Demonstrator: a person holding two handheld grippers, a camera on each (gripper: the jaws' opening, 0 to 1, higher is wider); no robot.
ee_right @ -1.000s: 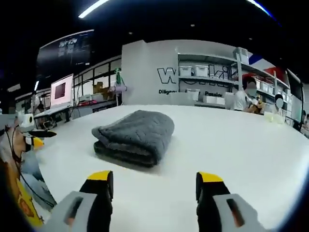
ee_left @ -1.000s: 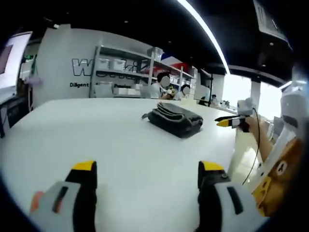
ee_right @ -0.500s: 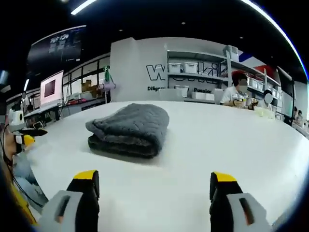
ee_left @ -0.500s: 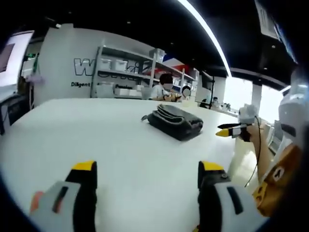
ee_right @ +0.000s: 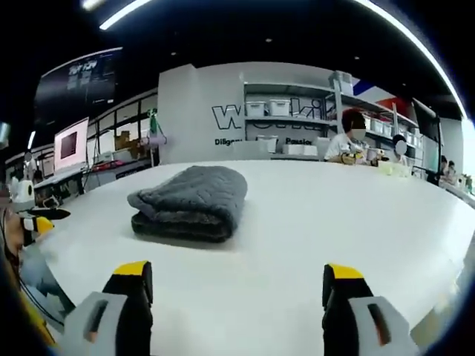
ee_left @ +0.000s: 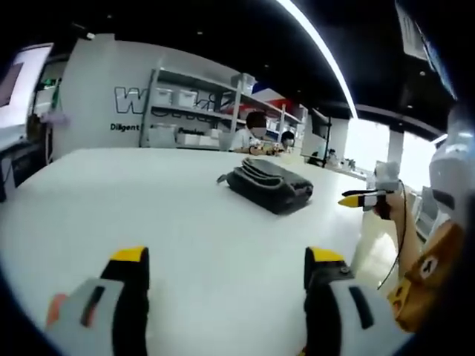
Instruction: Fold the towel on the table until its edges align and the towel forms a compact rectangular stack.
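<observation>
Left tool (ee_left: pixel 223 285): jaws spread wide, holding nothing, low over the bare table (ee_left: pixel 111 200), well apart from the towel (ee_left: pixel 269 185).
Right tool (ee_right: pixel 239 300): jaws spread, empty, a little wider than a second ago; seen from the left gripper view it sits off the table's far edge (ee_left: pixel 364 200).
Towel: dark grey, lying mid-table as a thick folded bundle (ee_right: pixel 189 202), rounded fold toward the right tool, layered edges showing from the left gripper view.
Change: the right gripper view has drawn back and swung a little, so the towel sits slightly farther off; the towel itself has not shifted, and the left gripper view has barely moved.
Meaning: both tools have let go and backed away, so the folding looks finished.
Doubt: the bundle's edges look soft and not perfectly squared.
</observation>
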